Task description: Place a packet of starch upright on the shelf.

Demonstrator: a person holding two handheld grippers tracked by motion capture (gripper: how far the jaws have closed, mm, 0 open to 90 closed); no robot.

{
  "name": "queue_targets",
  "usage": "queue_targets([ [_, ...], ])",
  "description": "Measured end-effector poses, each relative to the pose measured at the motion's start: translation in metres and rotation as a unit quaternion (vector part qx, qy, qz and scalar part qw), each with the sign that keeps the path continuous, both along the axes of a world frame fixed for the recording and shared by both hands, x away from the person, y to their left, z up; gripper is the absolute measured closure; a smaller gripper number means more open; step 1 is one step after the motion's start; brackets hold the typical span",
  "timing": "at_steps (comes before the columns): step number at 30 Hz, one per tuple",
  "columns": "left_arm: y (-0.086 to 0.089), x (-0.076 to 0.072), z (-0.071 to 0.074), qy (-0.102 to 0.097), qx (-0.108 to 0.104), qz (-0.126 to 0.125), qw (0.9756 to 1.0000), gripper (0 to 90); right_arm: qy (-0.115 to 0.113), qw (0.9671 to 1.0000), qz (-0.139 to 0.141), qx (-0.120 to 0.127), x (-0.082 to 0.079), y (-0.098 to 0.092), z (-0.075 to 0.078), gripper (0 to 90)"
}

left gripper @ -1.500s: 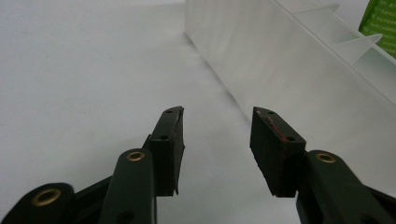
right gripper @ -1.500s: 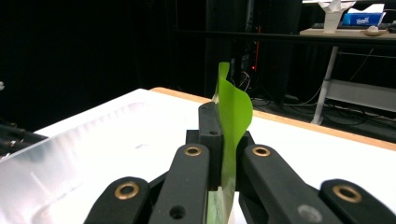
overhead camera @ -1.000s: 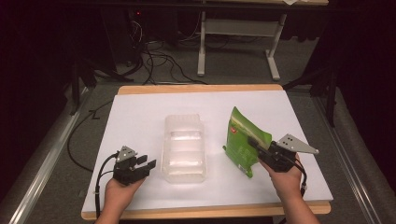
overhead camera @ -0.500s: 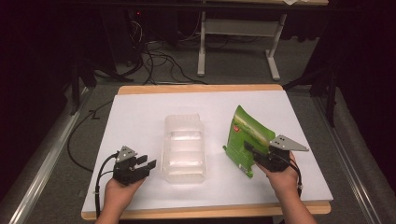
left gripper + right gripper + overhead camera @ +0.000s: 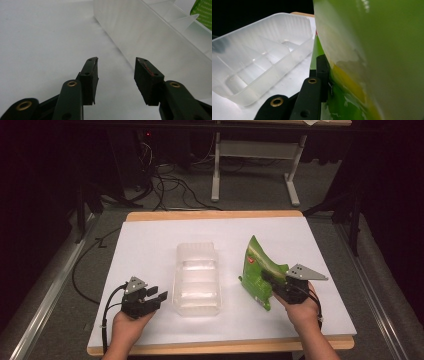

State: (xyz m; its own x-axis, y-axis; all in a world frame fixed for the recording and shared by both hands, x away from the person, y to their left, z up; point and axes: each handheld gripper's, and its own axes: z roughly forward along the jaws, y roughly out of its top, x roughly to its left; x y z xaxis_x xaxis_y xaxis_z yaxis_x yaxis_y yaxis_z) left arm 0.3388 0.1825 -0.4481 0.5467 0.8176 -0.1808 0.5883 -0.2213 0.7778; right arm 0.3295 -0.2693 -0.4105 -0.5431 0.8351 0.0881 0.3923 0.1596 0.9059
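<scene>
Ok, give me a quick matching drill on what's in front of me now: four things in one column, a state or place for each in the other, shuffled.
1. left gripper
2. right gripper
3. green bag
4. clear tray

A. middle of the table, divided inside
B. open, holding nothing
C. shut on the bag
D. tilted up off the table

Pairs: 1-B, 2-C, 3-D, 4-A

No text can be read. The green bag (image 5: 261,270) on the right of the bench carries a small red mark near its far top and faint pale print, seen at the far right edge of the left gripper view, but both are too small and blurred to make out.
</scene>
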Motion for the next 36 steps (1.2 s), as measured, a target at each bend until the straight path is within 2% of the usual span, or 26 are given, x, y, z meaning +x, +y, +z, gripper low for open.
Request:
queue_targets([
  [8,0.001,0.000,0.000,0.000,-0.003,-0.001,1.0000,53.5,-0.007,1.0000,0.002,-0.003,-0.002,0.000,0.004,88.3],
  [13,0.002,0.000,0.001,-0.005,-0.005,-0.003,1.0000,52.2,-0.020,0.9998,0.009,-0.005,-0.004,0.001,0.009,88.7],
  [23,0.004,-0.004,0.005,-0.033,0.004,0.014,0.9993,46.2,-0.042,0.9989,0.020,0.012,-0.007,-0.001,0.024,89.0],
  [26,0.003,-0.004,0.006,-0.041,0.015,0.017,0.9989,44.1,-0.053,0.9980,0.031,0.018,-0.007,0.000,0.031,89.0],
  [29,0.004,-0.003,0.005,-0.040,0.020,0.021,0.9988,42.6,-0.060,0.9970,0.041,0.027,-0.005,0.003,0.038,89.3],
  [36,0.006,-0.003,0.005,-0.040,0.020,0.025,0.9987,42.3,-0.062,0.9951,0.071,0.032,0.004,0.018,0.048,89.3],
])
